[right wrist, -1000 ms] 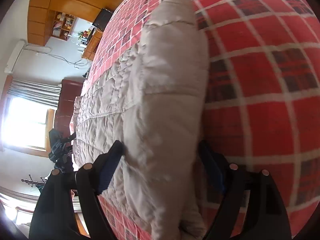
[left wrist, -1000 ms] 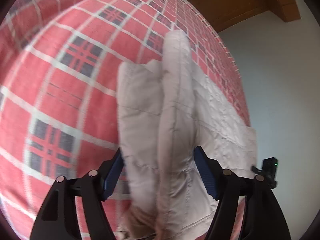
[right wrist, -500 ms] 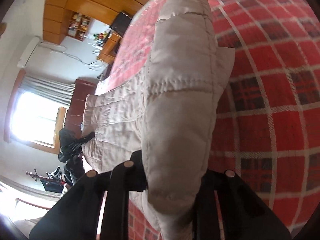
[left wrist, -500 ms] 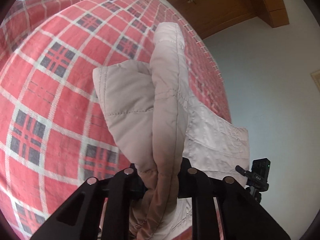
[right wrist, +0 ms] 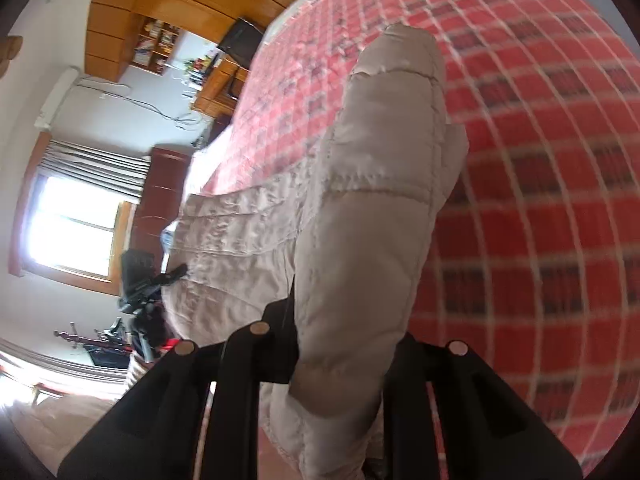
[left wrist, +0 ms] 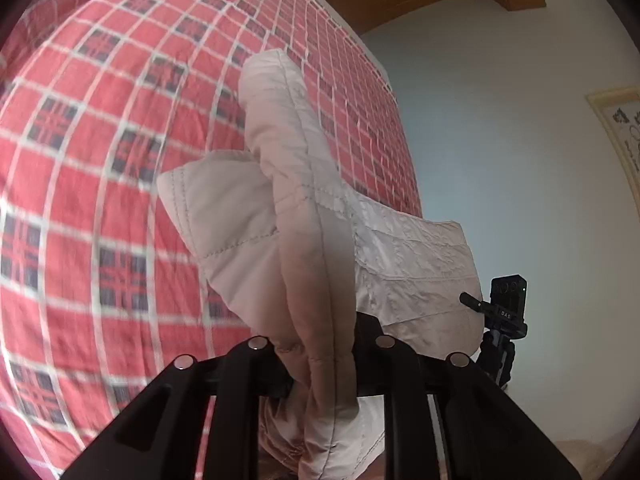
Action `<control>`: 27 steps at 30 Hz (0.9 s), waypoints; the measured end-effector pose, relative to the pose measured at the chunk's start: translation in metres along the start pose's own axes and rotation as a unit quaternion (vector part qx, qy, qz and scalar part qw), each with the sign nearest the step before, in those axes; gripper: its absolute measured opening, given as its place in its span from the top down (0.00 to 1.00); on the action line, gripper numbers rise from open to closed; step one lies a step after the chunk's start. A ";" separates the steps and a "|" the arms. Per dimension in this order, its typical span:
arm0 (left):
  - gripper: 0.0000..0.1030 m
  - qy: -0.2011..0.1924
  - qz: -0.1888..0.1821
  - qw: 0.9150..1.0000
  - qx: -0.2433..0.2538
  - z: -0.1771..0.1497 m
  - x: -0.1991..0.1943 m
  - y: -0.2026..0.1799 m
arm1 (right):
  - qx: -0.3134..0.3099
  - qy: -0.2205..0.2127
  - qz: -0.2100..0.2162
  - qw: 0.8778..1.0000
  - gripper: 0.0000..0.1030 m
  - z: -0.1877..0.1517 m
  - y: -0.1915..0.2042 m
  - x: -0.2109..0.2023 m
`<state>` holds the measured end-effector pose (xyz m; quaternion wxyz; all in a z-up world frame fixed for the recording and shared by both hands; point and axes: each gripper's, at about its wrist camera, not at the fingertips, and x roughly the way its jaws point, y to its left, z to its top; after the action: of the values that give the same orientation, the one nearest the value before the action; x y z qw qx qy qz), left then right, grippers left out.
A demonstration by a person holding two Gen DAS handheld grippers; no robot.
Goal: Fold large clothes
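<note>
The left tongs [left wrist: 320, 364] are clamped on a thick padded fold of the beige quilted jacket [left wrist: 296, 216], their black arms drawn close together at 6 o'clock in the left wrist view. From the grip the fold rises toward 12 o'clock as a puffy ridge, with a flatter quilted flap spreading to 9 o'clock and a shinier stitched panel to 3 o'clock. The jacket lies over a bed covered by a red plaid bedspread [left wrist: 100, 160], which fills the frame from 7 to 1 o'clock. At 4 o'clock a small black camera on a tripod [left wrist: 506, 312] stands beyond the jacket's edge, in front of a pale wall.

The right tongs [right wrist: 344, 360] likewise pinch a bulky padded fold of the jacket [right wrist: 384, 200], which runs up from 6 toward 12 o'clock. To 9 o'clock the rest of the garment spreads flat and wrinkled across the bedspread [right wrist: 540, 200]; plaid shows from 12 to 5 o'clock. Farther toward 9 o'clock are a bright window [right wrist: 76, 232] with curtains, and toward 11 o'clock wooden cabinets [right wrist: 132, 8].
</note>
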<state>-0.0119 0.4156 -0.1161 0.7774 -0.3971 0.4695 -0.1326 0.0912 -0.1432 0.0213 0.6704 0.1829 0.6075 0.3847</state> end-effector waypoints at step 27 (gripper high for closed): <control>0.57 -0.066 0.160 0.985 -0.009 -0.025 -0.027 0.022 | -0.016 -0.061 -0.181 0.982 0.42 -0.034 -0.020 -0.001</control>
<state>-0.0506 0.4334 -0.1219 0.8146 -0.3312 0.4756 0.0246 0.0646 -0.1645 0.0008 0.7674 0.0825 0.5824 0.2553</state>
